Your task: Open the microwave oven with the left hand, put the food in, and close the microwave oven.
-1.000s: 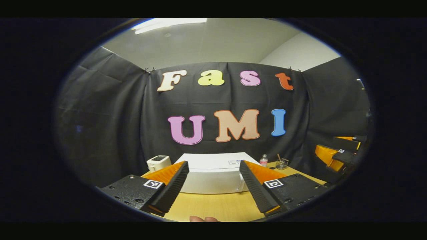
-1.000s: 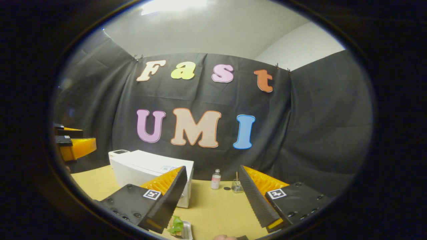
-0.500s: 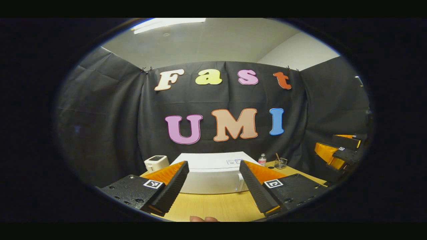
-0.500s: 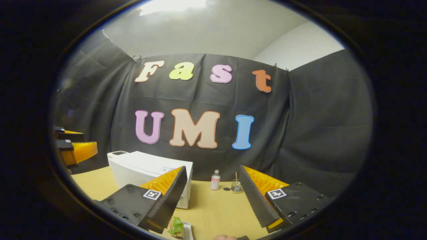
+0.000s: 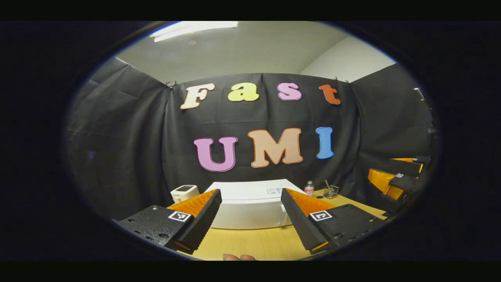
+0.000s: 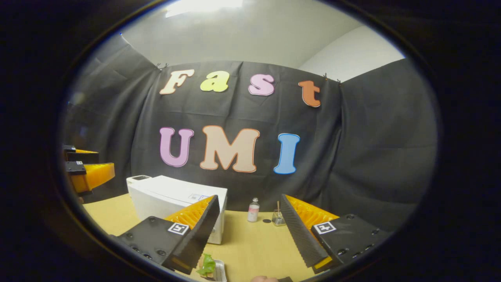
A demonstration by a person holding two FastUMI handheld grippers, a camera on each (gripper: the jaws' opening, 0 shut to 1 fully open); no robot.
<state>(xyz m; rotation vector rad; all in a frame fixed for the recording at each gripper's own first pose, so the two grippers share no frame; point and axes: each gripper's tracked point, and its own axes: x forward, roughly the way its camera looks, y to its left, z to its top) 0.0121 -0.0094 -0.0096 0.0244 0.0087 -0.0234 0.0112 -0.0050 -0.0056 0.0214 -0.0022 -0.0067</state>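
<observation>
Left gripper (image 5: 250,244): fingers spread, empty, above the near table (image 5: 254,243).
Right gripper (image 6: 250,264): fingers spread, empty.
Food (image 6: 207,266): on a tray, near edge, beneath the right gripper.
Microwave oven (image 5: 250,201): white, door closed, farther back.
Bottle (image 6: 253,210): far, right of the microwave oven.

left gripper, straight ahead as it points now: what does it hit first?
Likely the microwave, which sits framed between the open fingers of the left gripper, its door shut. Bare table lies before it; depth is hard to judge.

Bright ceiling light (image 5: 193,28) overhead; dim booth, fisheye edge bending, soft focus.
</observation>
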